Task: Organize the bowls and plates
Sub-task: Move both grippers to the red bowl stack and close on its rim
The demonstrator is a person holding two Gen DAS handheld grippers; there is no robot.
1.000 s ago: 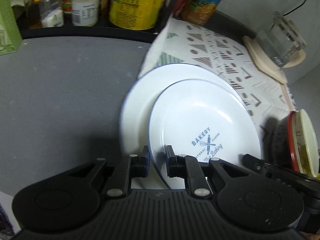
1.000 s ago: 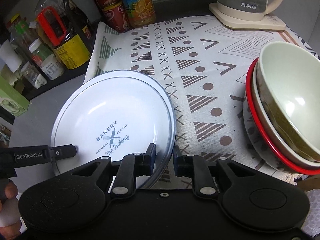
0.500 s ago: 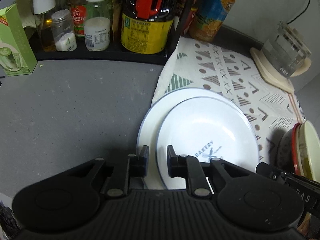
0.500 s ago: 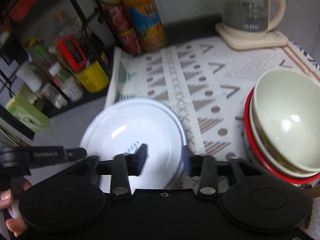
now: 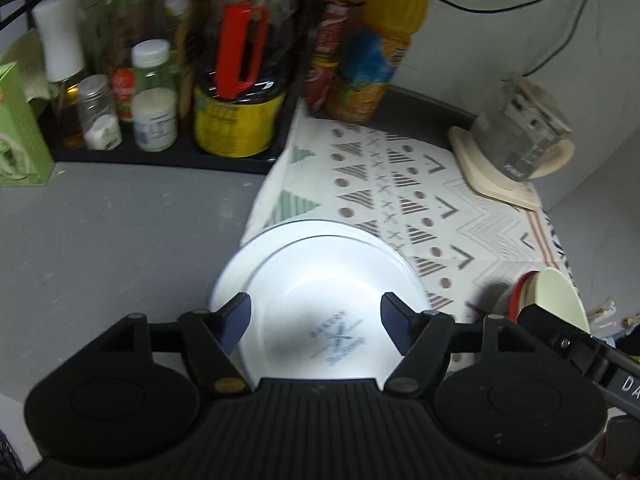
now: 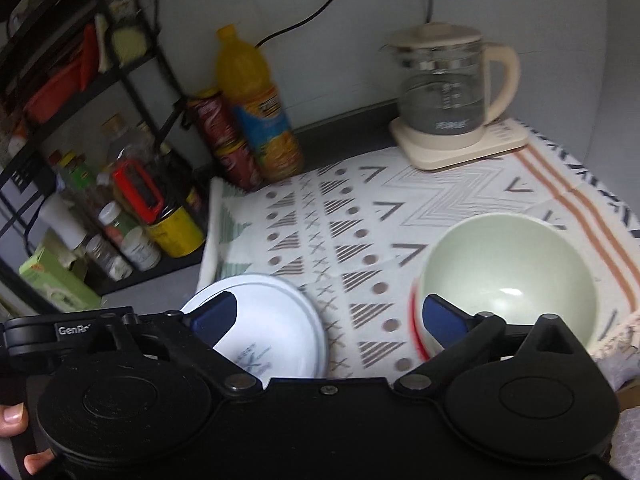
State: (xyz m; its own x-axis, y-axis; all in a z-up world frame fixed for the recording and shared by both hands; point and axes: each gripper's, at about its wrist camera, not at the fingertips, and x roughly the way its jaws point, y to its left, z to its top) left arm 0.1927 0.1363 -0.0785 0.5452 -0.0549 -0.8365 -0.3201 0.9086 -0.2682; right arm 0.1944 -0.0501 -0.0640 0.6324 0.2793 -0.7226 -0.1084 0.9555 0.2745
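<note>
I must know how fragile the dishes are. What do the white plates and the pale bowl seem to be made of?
The top plate looks like enamelled metal or glazed ceramic: glossy white, thin dark rim, blue print; the plate below looks alike. The bowl looks like glazed ceramic or melamine: thick wall, a bright glint inside. Blur leaves both open.

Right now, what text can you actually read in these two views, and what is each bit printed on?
"GenR", cut off: side of the left hand-held gripper, right wrist view.
"DA", cut off: body of the right hand-held gripper, left wrist view.
Blue print on the top plate: too blurred.
Kettle markings, bottle and jar labels: unreadable.
</note>
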